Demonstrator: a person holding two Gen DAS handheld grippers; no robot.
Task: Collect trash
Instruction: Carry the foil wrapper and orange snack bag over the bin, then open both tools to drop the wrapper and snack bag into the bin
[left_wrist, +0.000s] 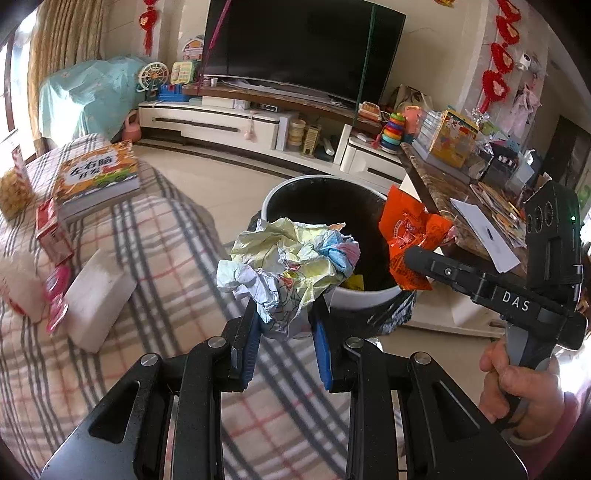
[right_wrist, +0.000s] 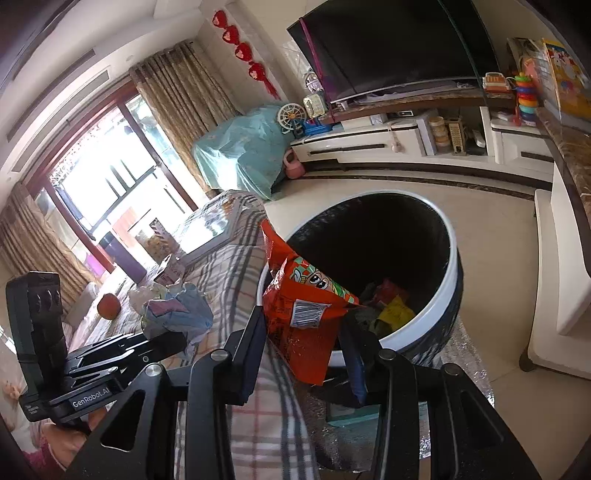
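My left gripper (left_wrist: 284, 317) is shut on a crumpled ball of coloured paper (left_wrist: 291, 258), held just before the near rim of a round white bin with a black liner (left_wrist: 369, 295). My right gripper (right_wrist: 303, 332) is shut on an orange snack wrapper (right_wrist: 306, 302) and holds it at the bin's near left rim (right_wrist: 454, 258). The wrapper also shows in the left wrist view (left_wrist: 406, 229), over the bin's right rim. The paper ball shows at the left of the right wrist view (right_wrist: 177, 310). Several wrappers (right_wrist: 391, 310) lie in the bin.
A plaid-covered sofa (left_wrist: 177, 240) holds an orange book (left_wrist: 99, 177), a white block (left_wrist: 99, 295), a red carton (left_wrist: 51, 232) and pink packets (left_wrist: 57, 295). A cluttered marble table (left_wrist: 450, 192) stands right of the bin. A TV stand (left_wrist: 258, 125) lies beyond.
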